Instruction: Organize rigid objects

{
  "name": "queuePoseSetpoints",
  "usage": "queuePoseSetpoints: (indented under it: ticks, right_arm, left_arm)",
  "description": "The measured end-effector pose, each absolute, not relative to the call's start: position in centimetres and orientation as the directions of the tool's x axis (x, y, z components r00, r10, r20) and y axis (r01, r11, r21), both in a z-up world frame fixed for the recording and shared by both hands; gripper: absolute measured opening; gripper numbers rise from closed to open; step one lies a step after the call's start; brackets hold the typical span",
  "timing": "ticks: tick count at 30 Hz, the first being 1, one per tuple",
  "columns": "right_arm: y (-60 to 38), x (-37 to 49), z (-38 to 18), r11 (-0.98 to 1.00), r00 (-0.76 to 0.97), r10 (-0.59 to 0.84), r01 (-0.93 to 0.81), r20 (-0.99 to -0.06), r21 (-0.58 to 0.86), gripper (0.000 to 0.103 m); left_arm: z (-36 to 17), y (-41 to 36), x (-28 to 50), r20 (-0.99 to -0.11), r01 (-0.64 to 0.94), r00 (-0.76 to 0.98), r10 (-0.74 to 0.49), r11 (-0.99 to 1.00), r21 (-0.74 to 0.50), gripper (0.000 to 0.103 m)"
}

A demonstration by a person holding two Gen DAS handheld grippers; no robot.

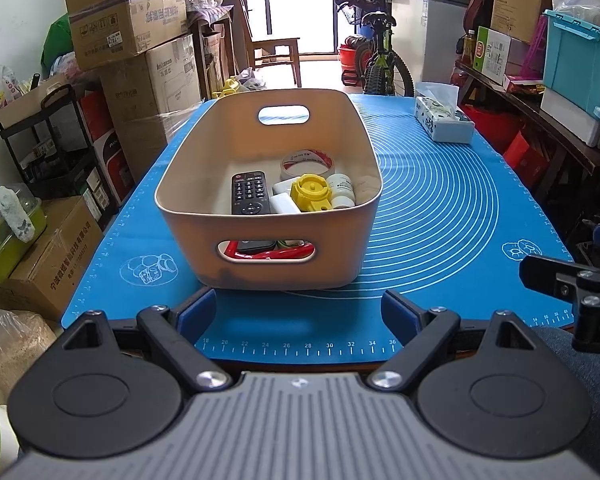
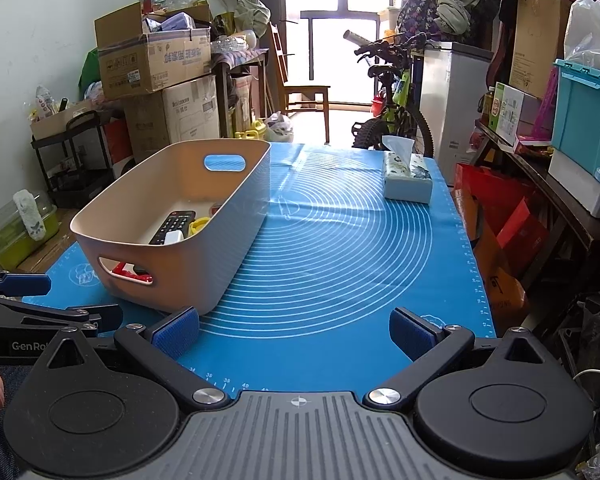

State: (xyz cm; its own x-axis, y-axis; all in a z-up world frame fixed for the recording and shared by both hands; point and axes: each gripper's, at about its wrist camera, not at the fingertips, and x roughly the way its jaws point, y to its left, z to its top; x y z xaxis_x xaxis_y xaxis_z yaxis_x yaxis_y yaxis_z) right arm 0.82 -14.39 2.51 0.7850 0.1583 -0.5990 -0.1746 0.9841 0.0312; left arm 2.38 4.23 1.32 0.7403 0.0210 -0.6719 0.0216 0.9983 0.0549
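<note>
Basket (image 1: 268, 184) sits lengthwise straight ahead of the left gripper (image 1: 298, 314), nearer it than the right gripper (image 2: 296, 334); both jaws gape wide, empty.

Cluttered home storeroom, stacked cardboard boxes (image 1: 128, 24), bicycle (image 1: 380, 60) (parked indoors), chair (image 2: 304, 96)

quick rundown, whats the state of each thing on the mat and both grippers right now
left gripper: open, empty, near the bin's front wall
right gripper: open, empty, over bare mat
bin: upright on the mat, partly filled
remote: lying in the bin
tape roll: in the bin, leaning on other items
yellow cap: in the bin
white bottle: in the bin
tissue box: on the mat, tissue sticking up
</note>
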Motion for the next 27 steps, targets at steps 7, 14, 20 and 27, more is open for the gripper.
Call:
queuePoseSetpoints:
  ticks: [7,14,20,27]
  right_arm:
    - [-14.3,0.86,2.49,0.984,0.784,0.157,-0.175,-0.6,0.03,0.1]
    - [-14.34,0.92,2.4,0.984,0.782,0.154,-0.174,-0.604,0.027,0.1]
    - [-14.37,0.91,2.4,0.985,0.782,0.154,-0.173,-0.603,0.027,0.1]
    - [-14.38,0.89,2.42,0.984,0.783,0.154,-0.174,-0.603,0.027,0.1]
  left_arm:
    - [1.32,4.15,2.33,-0.671,0.02,0.741,0.021,0.998,0.053,0.089]
    - [1.26,4.11,2.35,-0.671,0.019,0.741,0.02,0.999,0.051,0.089]
    - [1.28,4.08,2.41,-0.671,0.019,0.741,0.02,0.999,0.05,0.089]
    - [1.2,4.12,2.45,-0.67,0.02,0.742,0.019,0.999,0.05,0.089]
